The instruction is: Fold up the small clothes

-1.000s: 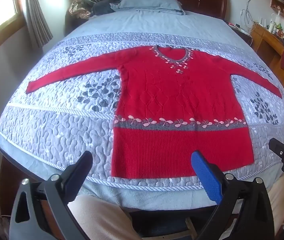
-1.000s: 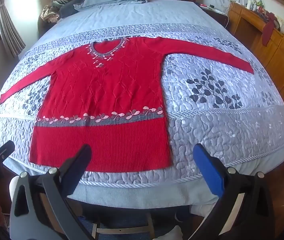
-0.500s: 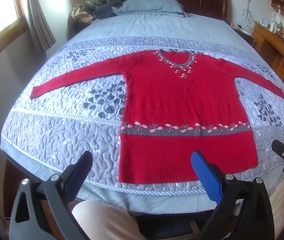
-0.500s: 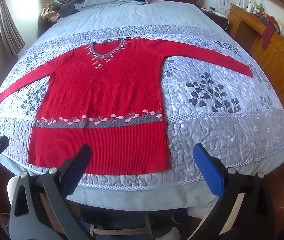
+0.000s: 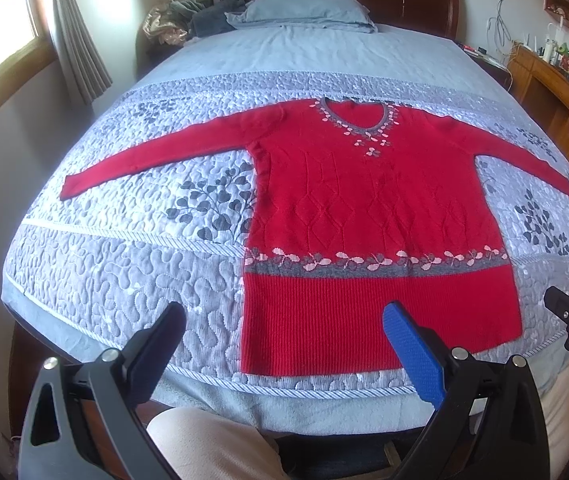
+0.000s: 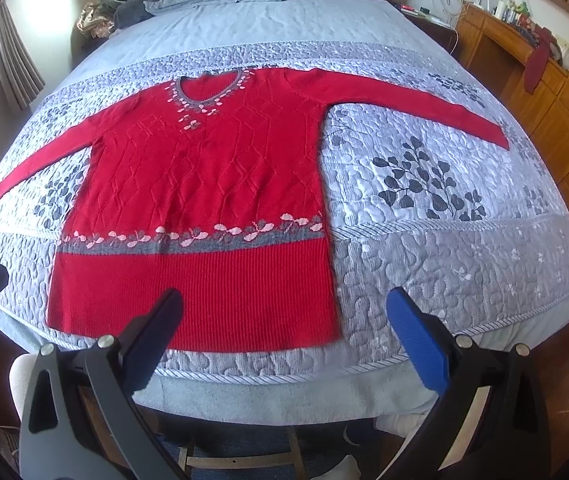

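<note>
Both hand-held grippers hang just off the foot of the bed, jaws spread wide and clamped on nothing: the left hand-held gripper (image 5: 284,330) faces the lower left corner of the hem, and the right hand-held gripper (image 6: 286,318) faces the lower right corner. Between and beyond them a red sweater (image 5: 364,216) lies face up and flat on the quilted bedspread (image 5: 124,280), neckline toward the pillow (image 5: 308,10), both sleeves stretched straight out to the sides, hem close to the corded edge of the quilt. No fold has been made, so the task looks to be at its very start. As a thick knit it should be soft and limp, with some weight and stretch; it will likely sag and drag when lifted by one point, and the padded quilt beneath may grip it a little, so sliding will bunch it. The ribbed band (image 6: 192,288) below the grey flowered stripe seems the firmest place to pinch through both layers. A sensible hold would be a sleeve cuff (image 5: 70,188) to lay the arm across the body, or the two hem corners together to carry the bottom up toward the neckline (image 6: 208,88).
</note>
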Available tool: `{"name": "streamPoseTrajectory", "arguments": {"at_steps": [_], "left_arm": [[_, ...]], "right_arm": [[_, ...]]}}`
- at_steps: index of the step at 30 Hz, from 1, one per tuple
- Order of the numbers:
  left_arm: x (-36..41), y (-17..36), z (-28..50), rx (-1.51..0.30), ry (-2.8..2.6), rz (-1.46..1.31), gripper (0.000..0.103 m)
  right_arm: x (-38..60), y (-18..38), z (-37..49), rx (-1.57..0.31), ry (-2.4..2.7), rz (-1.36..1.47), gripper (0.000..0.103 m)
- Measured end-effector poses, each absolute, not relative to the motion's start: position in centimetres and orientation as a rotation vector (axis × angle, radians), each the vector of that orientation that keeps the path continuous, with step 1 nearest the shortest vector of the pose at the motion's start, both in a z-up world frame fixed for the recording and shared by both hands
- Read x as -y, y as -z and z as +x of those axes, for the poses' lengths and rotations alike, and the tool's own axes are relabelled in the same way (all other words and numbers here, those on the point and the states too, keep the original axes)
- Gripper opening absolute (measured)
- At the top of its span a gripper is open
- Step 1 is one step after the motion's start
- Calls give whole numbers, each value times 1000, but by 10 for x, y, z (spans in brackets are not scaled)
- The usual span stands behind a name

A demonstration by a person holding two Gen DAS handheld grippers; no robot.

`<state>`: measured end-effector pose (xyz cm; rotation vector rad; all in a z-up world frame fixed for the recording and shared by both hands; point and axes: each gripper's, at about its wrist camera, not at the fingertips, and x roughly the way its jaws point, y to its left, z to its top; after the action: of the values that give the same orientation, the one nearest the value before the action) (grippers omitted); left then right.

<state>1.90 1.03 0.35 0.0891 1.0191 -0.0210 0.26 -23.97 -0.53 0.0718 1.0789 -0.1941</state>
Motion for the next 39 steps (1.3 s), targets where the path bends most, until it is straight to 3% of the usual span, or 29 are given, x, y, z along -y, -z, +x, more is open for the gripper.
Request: {"name": "streamPoseTrajectory", "arguments": {"at_steps": [39], "left_arm": [[-9, 0, 23, -1026, 13, 107, 99]], "right_arm": [[246, 10, 7, -1085, 200, 77, 100]]}}
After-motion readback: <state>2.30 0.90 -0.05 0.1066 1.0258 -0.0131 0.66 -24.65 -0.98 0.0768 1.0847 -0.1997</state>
